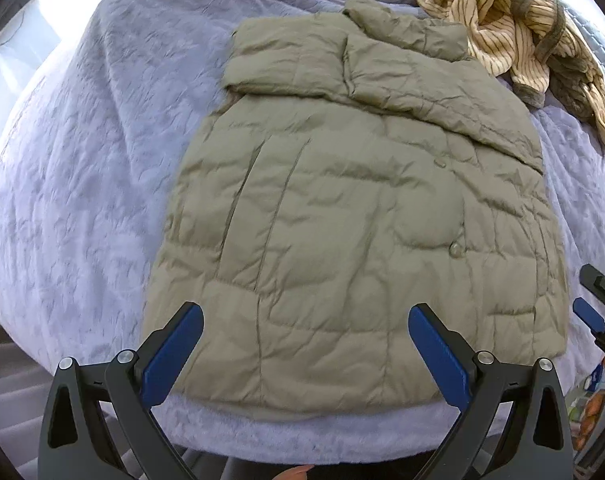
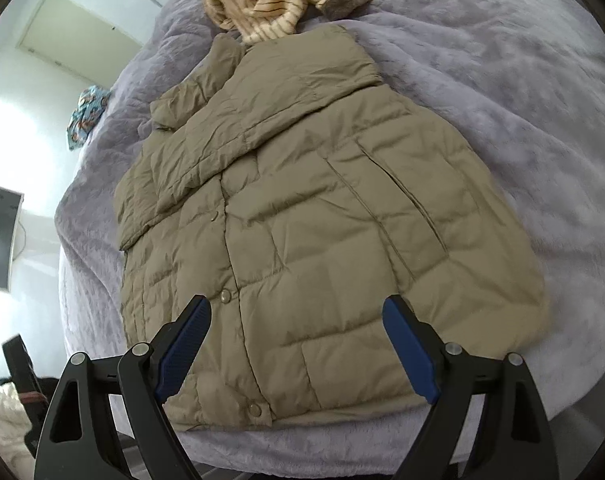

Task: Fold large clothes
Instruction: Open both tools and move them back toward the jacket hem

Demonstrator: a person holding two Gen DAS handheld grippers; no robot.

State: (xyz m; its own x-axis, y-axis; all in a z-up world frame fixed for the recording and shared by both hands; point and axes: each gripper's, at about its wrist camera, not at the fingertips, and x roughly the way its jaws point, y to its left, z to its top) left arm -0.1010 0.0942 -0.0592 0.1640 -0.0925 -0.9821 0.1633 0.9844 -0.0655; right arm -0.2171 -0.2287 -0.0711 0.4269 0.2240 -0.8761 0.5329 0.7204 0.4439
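A khaki quilted puffer jacket lies flat on a lilac fleece bed cover, front up, both sleeves folded across its chest. Snap buttons run down its front. My left gripper hovers above the jacket's hem, jaws wide open, nothing between them. The right gripper's blue pad shows at the right edge of the left wrist view. In the right wrist view the same jacket fills the middle, and my right gripper stands open over the hem near a snap button, empty.
A crumpled beige striped garment with grey trim lies past the jacket's collar, also in the right wrist view as the striped garment. A patterned blue cloth sits at the bed's far left edge. The bed's front edge is just below the hem.
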